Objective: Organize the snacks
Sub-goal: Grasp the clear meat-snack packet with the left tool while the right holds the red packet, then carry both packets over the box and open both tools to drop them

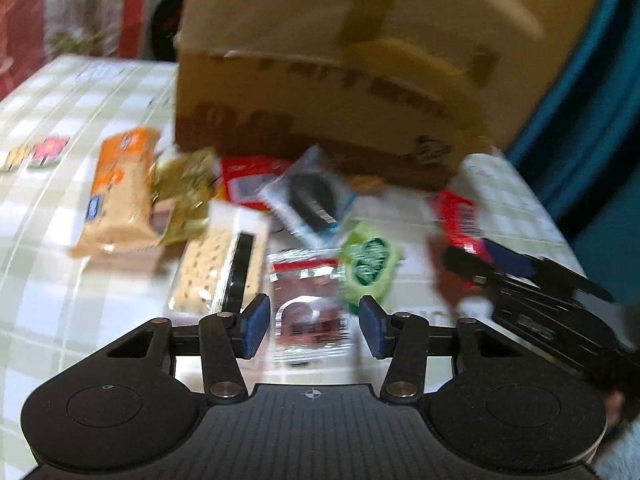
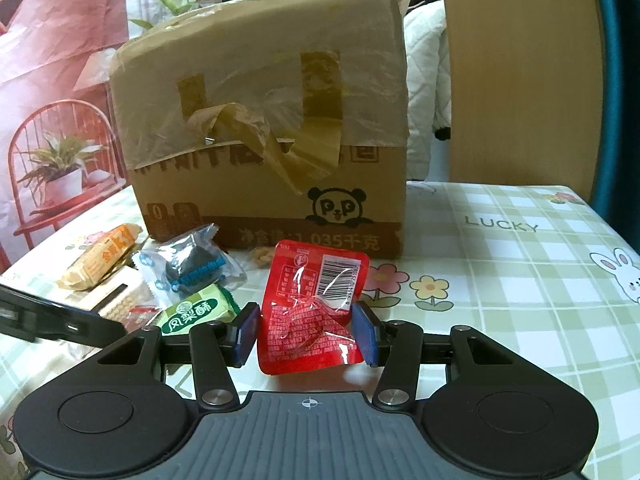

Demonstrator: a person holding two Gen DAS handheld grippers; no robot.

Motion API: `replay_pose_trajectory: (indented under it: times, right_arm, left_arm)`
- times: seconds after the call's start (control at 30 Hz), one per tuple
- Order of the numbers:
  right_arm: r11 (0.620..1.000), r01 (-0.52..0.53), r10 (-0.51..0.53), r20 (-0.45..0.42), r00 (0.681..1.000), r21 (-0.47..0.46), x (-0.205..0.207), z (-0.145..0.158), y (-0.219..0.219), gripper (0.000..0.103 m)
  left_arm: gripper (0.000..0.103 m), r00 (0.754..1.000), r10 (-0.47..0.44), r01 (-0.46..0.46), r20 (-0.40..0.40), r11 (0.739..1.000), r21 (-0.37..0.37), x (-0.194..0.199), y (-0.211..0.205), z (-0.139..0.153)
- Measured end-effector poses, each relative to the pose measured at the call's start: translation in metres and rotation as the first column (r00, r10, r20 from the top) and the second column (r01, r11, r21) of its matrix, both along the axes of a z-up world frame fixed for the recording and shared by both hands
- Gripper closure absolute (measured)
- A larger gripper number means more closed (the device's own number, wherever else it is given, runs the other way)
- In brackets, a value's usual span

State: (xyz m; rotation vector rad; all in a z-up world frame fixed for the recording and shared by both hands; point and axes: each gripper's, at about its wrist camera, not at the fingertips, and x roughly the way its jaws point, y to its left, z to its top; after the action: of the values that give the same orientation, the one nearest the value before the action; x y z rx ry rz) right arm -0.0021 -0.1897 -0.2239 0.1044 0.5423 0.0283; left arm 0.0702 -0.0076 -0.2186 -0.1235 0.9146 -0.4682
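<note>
My left gripper (image 1: 315, 326) hangs low over a heap of snacks on the checked tablecloth (image 1: 60, 240). A clear packet with a red top and brown contents (image 1: 308, 320) lies between its blue pads (image 1: 256, 326), and a thin gap shows on each side in the blurred view. My right gripper (image 2: 307, 330) is shut on a crumpled red packet (image 2: 316, 280), held just above the cloth in front of the cardboard box (image 2: 260, 120). The left wrist view shows that red packet (image 1: 456, 216) and the right gripper's black frame at the right.
The heap holds an orange cracker pack (image 1: 120, 196), a white cracker pack (image 1: 216, 264), a green-gold packet (image 1: 182, 196), a dark cookie in a clear blue wrapper (image 2: 192, 268) and a green pineapple-cake packet (image 2: 196, 312). The tall box (image 1: 320, 80) stands right behind them.
</note>
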Motion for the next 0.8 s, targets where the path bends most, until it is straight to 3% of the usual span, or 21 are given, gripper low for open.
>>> replay_pose_trajectory:
  times: [0.27,0.47,0.5,0.53,0.67,0.8]
  right_arm:
    - [1.000,-0.010,0.010,-0.006,1.000,0.014,0.001,-0.001,-0.001,0.056]
    - [1.000,-0.006,0.006,-0.002,1.000,0.024,0.001,-0.002,-0.002,0.056]
    - [1.000,-0.006,0.006,-0.003,1.000,0.024,0.001,-0.002,-0.002,0.056]
    - [1.000,-0.005,0.005,-0.004,1.000,0.024,0.001,-0.002,-0.002,0.056]
    - [1.000,-0.007,0.007,-0.001,1.000,0.025,0.000,-0.002,-0.002,0.056]
    - [1.000,-0.009,0.009,-0.002,1.000,0.026,0.000,-0.002,-0.002,0.056]
  left_arm:
    - [0.048,1.000,0.012,-0.013,0.026,0.999,0.047,0.006,-0.009,-0.002]
    - [0.048,0.997,-0.005,-0.005,0.075,0.991,0.134,-0.001,-0.024,-0.003]
    - [0.049,0.997,-0.005,-0.007,0.083,0.989,0.145,-0.003,-0.026,-0.002]
    - [0.056,0.996,0.000,-0.014,0.089,0.988,0.155,-0.005,-0.027,-0.002]
    - [0.062,0.997,0.015,-0.023,0.073,0.995,0.098,-0.010,-0.020,-0.001]
    - [0.062,0.993,0.015,-0.025,0.113,0.996,0.087,-0.020,-0.013,0.005]
